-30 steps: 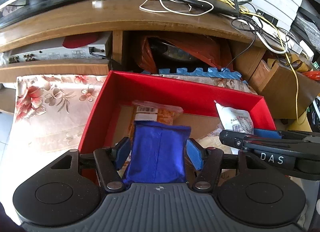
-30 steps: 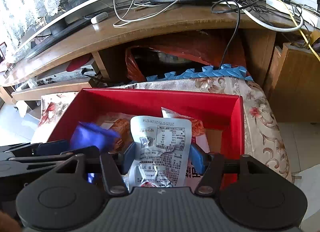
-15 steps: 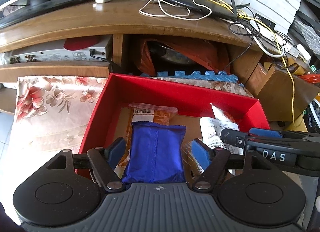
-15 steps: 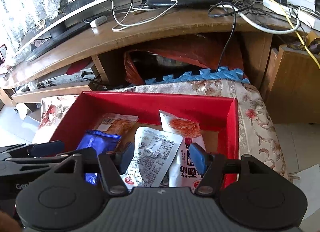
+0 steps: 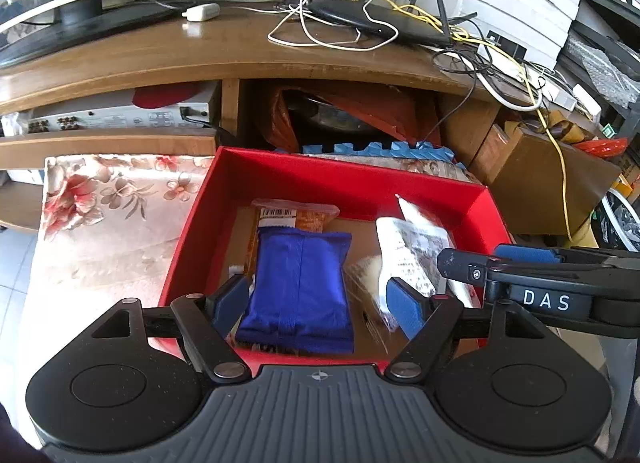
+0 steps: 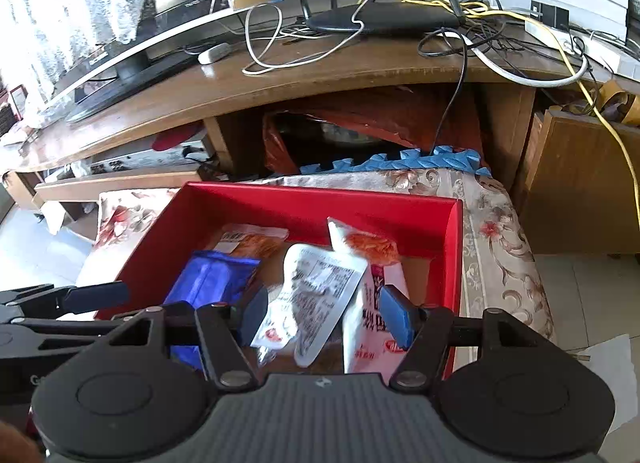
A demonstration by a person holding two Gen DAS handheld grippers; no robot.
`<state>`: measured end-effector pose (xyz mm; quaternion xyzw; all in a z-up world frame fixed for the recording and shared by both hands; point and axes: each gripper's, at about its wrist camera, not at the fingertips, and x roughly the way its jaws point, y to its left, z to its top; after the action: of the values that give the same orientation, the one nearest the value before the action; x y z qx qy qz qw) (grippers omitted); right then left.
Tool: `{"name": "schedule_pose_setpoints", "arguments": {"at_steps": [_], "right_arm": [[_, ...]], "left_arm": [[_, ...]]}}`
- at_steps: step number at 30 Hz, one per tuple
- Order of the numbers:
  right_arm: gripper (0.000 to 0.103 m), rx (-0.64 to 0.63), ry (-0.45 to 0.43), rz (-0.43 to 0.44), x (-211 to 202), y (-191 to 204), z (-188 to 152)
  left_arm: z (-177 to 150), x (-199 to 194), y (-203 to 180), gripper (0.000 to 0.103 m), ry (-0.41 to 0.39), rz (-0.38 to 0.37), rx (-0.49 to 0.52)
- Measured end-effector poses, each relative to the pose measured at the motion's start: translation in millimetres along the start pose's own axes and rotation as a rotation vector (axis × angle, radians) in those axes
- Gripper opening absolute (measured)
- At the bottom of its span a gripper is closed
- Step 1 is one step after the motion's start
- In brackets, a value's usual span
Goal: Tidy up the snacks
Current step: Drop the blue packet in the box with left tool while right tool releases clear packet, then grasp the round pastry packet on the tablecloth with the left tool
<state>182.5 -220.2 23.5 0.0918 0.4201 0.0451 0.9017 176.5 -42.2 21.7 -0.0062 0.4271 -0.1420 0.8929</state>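
A red box (image 5: 344, 183) holds several snack packets. A blue packet (image 5: 300, 287) lies in it on an orange packet (image 5: 296, 217). My left gripper (image 5: 320, 303) is open above the box's near edge, its pads apart from the blue packet. A white printed packet (image 6: 316, 295) lies beside a white-and-red packet (image 6: 372, 327). My right gripper (image 6: 324, 315) is open above them, holding nothing. The box (image 6: 320, 203) and blue packet (image 6: 208, 283) also show in the right wrist view.
The box sits on a floral cloth (image 5: 108, 215) in front of a wooden TV stand (image 5: 200, 59) with a router (image 5: 380, 23) and cables. Blue foam mat (image 6: 396, 163) lies behind the box. A wooden cabinet (image 6: 580, 183) stands at the right.
Both grippers opened and let go: the blue packet and the white printed packet dropped into the box. Both grippers pulled back and up.
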Motion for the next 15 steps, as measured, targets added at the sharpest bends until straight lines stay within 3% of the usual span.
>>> {"name": "schedule_pose_setpoints", "arguments": {"at_steps": [15], "right_arm": [[0.067, -0.032, 0.036, 0.038, -37.6, 21.8, -46.9]], "left_arm": [[-59.7, -34.3, 11.3, 0.081, 0.075, -0.014, -0.019]]}}
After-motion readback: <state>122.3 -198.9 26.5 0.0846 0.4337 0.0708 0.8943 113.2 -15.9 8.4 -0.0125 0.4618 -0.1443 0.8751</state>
